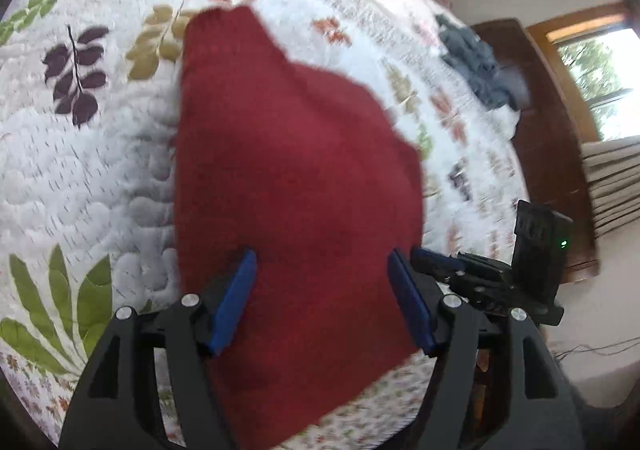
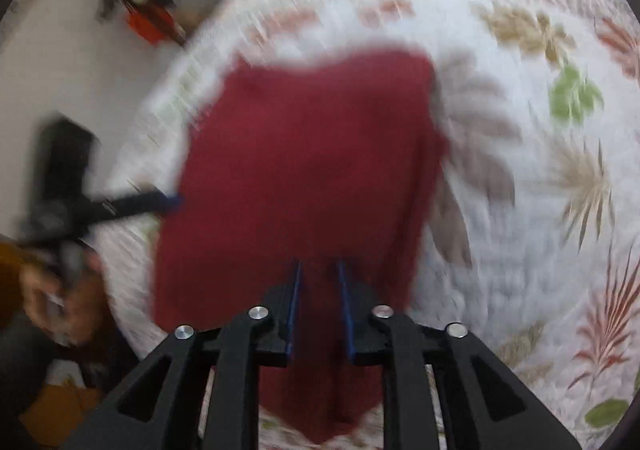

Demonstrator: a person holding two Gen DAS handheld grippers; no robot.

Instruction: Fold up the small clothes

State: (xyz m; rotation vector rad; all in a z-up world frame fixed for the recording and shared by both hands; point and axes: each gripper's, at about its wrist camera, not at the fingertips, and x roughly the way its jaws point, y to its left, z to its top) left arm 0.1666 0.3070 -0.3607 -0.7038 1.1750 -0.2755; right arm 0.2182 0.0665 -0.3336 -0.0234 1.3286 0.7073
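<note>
Left wrist view: left gripper (image 1: 322, 260) is hovering with its blue pads spread wide apart, gripping nothing. The red cloth (image 1: 296, 178) is lying straight ahead of and beneath it on the leaf-patterned quilt (image 1: 80, 170). The right gripper (image 1: 436, 262) is showing just beside its right finger, at the cloth's edge. A grey garment (image 1: 476, 66) is sitting well ahead to the right.

Right wrist view, blurred: right gripper (image 2: 318, 270) is pinching a fold of the red cloth (image 2: 304, 170) between nearly closed pads. The left gripper (image 2: 160, 202) is touching the cloth's left edge; a hand (image 2: 60, 290) is holding it.
</note>
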